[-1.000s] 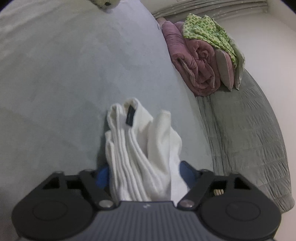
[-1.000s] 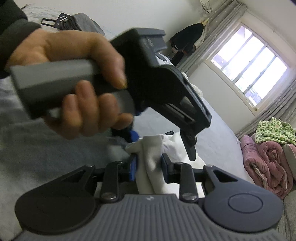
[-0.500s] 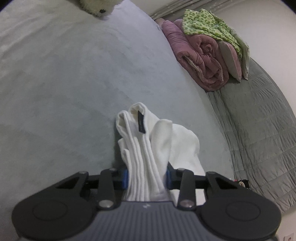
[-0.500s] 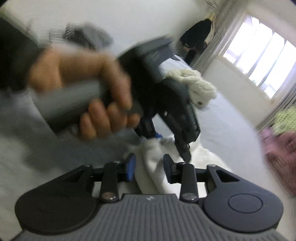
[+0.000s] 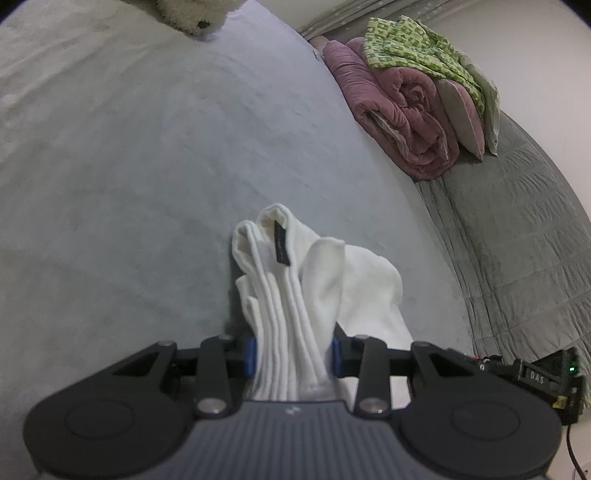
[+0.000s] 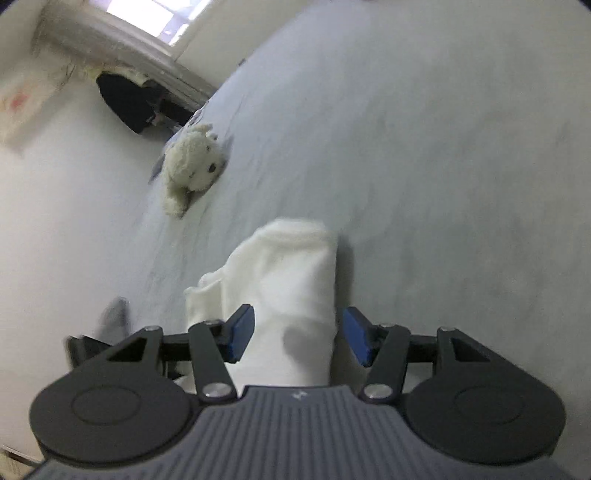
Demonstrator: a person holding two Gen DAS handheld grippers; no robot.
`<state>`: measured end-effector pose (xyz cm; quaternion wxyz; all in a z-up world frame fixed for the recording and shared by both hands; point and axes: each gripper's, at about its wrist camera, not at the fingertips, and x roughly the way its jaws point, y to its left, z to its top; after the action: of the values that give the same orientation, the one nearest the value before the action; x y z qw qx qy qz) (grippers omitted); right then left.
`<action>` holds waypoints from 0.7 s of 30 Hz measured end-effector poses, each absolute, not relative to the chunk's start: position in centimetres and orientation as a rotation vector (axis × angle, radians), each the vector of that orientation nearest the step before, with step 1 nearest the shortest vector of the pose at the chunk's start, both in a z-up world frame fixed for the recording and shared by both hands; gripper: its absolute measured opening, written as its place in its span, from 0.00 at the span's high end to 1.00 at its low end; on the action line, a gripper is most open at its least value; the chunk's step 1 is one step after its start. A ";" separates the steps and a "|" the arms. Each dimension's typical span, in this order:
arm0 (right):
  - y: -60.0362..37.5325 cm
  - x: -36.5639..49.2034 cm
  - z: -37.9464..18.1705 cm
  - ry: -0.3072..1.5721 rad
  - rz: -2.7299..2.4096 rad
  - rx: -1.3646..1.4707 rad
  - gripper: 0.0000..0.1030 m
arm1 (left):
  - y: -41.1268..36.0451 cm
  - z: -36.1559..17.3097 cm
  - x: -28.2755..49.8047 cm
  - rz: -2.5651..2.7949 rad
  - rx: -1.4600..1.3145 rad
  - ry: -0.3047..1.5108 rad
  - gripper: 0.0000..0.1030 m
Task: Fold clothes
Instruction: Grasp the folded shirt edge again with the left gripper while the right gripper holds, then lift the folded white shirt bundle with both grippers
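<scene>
1. Left gripper (image 5: 292, 356), black with blue pads, clamped on a bunched white knit garment (image 5: 291, 295), pads pressing the gathered folds from both sides
2. White garment rising from between those pads in long pleats, a small dark label (image 5: 280, 243) hanging near its top fold, a looser lobe spilling to the right onto the pale grey bedsheet (image 5: 147, 166)
3. Right gripper (image 6: 299, 334), same black build with blue pads, jaws opening, cloth of the same white garment (image 6: 291, 280) between them; right pad clear of the fabric, left pad just beside it, possibly brushing it, hard to tell through the motion blur
4. From the right wrist view, garment lying as a rounded white bundle on the grey sheet, its far end folded over
5. Cream fluffy plush toy dog (image 6: 192, 166) resting on the sheet well beyond the garment, near the bed's edge; only its lower part at the top of the left wrist view (image 5: 192, 14)
6. Rolled mauve quilt (image 5: 399, 110) at the far right of the bed, a green-and-white patterned cloth (image 5: 413, 48) draped on top, pale pillows (image 5: 465, 114) leaning against it
7. Grey quilted cover (image 5: 517, 236) running along the right side beside the sheet
8. Small black device with a green light (image 5: 550, 376) at the lower right edge
9. Dark garment (image 6: 129, 103) hanging by the curtained window in the right wrist view
</scene>
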<state>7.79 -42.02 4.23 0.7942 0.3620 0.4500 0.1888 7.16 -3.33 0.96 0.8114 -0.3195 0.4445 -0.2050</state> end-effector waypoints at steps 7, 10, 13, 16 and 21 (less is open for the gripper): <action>-41.0 5.8 1.8 1.024 0.451 0.795 0.44 | -2.9 0.5 7.3 -0.453 -0.707 0.967 0.64; -41.4 5.5 1.6 1.004 0.475 0.805 0.44 | -2.9 0.4 7.5 -0.454 -0.712 0.974 0.64; -41.1 5.2 1.3 0.973 0.494 0.804 0.44 | -3.0 0.4 7.5 -0.455 -0.715 0.974 0.64; -40.6 4.9 1.2 0.947 0.505 0.795 0.44 | -3.1 0.3 7.4 -0.456 -0.718 0.975 0.64; -40.4 5.0 0.7 0.914 0.507 0.825 0.45 | -3.0 0.2 7.5 -0.457 -0.731 0.983 0.64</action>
<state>5.00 -40.42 0.74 0.7865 0.3829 0.4239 0.2350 7.52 -2.97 0.22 0.7939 -0.3399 0.4572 -0.2126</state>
